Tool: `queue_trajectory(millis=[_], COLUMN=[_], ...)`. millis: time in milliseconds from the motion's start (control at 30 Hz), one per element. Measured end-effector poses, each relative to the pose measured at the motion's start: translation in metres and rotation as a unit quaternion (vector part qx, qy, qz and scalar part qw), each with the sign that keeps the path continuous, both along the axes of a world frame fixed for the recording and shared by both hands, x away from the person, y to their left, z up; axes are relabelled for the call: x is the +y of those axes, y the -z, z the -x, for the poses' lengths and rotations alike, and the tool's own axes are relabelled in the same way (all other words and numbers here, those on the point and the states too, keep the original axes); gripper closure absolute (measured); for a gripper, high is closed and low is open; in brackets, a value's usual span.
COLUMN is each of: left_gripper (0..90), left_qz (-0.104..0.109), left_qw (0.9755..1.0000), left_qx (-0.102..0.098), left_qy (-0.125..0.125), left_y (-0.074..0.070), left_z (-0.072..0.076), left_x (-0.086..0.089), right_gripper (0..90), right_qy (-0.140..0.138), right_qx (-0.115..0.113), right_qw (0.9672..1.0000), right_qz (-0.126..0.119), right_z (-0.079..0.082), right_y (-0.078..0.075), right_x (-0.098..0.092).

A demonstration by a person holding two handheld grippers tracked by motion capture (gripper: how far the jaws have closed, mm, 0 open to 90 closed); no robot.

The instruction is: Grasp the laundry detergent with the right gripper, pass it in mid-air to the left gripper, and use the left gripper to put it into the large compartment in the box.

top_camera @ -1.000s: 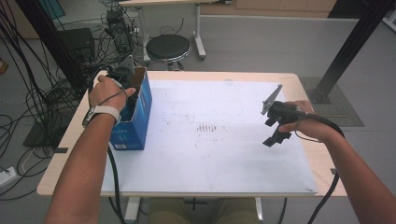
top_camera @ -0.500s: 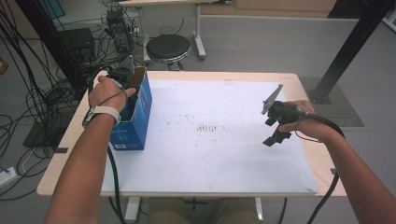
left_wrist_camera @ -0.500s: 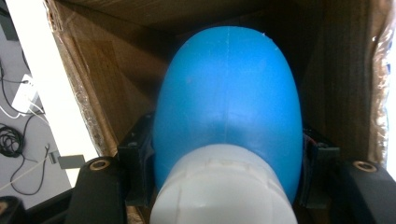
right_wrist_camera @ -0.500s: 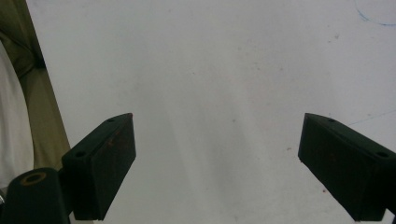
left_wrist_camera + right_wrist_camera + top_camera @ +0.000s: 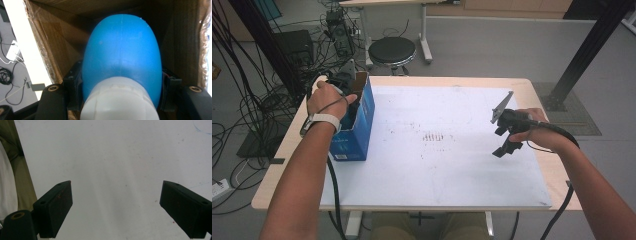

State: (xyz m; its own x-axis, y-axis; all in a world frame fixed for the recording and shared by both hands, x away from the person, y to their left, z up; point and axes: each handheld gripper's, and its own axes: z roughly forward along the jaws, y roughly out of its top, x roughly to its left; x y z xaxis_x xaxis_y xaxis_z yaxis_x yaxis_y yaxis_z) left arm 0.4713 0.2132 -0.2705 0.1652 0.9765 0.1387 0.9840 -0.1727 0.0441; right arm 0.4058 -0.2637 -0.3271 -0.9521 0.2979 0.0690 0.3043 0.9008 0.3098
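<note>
Left fingers (image 5: pixel 72 92) are clamped on the blue bottle (image 5: pixel 122 60).
It is held inside the box (image 5: pixel 362 125); the right gripper (image 5: pixel 116 205) is spread wide, empty.

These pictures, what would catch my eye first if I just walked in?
Probably the blue box at the table's left edge, with the left claw reaching down into it. Seen from that claw, a blue bottle with a white cap sits squeezed between its jaws. Over the white sheet, the right claw hangs open, holding nothing.

Blue/white bottle (image 5: pixel 121 57), blue box (image 5: pixel 362 117).
</note>
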Motion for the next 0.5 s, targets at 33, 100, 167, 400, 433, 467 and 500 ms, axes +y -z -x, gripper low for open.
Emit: queue_trajectory(millis=[33, 100, 167, 400, 433, 467, 500], left_gripper=[36.9, 36.9, 36.9, 36.9, 36.9, 36.9, 36.9], left_qz=[0.000, 0.000, 0.001, 0.003, 0.003, 0.003, 0.003], left_qw=[1.0000, 1.0000, 1.0000, 1.0000, 1.0000, 1.0000, 1.0000], left_qx=[0.000, 0.000, 0.000, -0.001, -0.001, -0.002, -0.003], left_qy=[0.000, 0.001, 0.000, 0.001, 0.000, 0.000, 0.000], left_y=[-0.0001, 0.0000, 0.0000, -0.0002, -0.0001, -0.0002, 0.0000], left_z=[0.0000, -0.0001, -0.0001, 0.0004, 0.0006, 0.0007, 0.0010], left_x=[0.0001, 0.0002, 0.0003, 0.0016, 0.0018, 0.0019, 0.0019], right_gripper=[11.2, 11.2, 11.2, 11.2, 11.2, 11.2, 11.2], right_qy=[0.000, 0.001, 0.000, -0.001, -0.001, -0.001, -0.001], right_qx=[0.000, 0.000, -0.001, -0.002, -0.003, -0.003, -0.003], right_qw=[1.0000, 1.0000, 1.0000, 1.0000, 1.0000, 1.0000, 1.0000], right_qz=[0.000, 0.000, -0.001, -0.001, 0.000, -0.001, 0.000], right_z=[-0.0001, -0.0003, -0.0006, 0.0000, 0.0001, 0.0001, 0.0001], right_y=[0.0001, 0.0000, 0.0000, -0.0003, -0.0007, -0.0008, -0.0009], right_x=[0.0000, -0.0001, 0.0001, 0.0007, 0.0007, 0.0007, 0.0007])
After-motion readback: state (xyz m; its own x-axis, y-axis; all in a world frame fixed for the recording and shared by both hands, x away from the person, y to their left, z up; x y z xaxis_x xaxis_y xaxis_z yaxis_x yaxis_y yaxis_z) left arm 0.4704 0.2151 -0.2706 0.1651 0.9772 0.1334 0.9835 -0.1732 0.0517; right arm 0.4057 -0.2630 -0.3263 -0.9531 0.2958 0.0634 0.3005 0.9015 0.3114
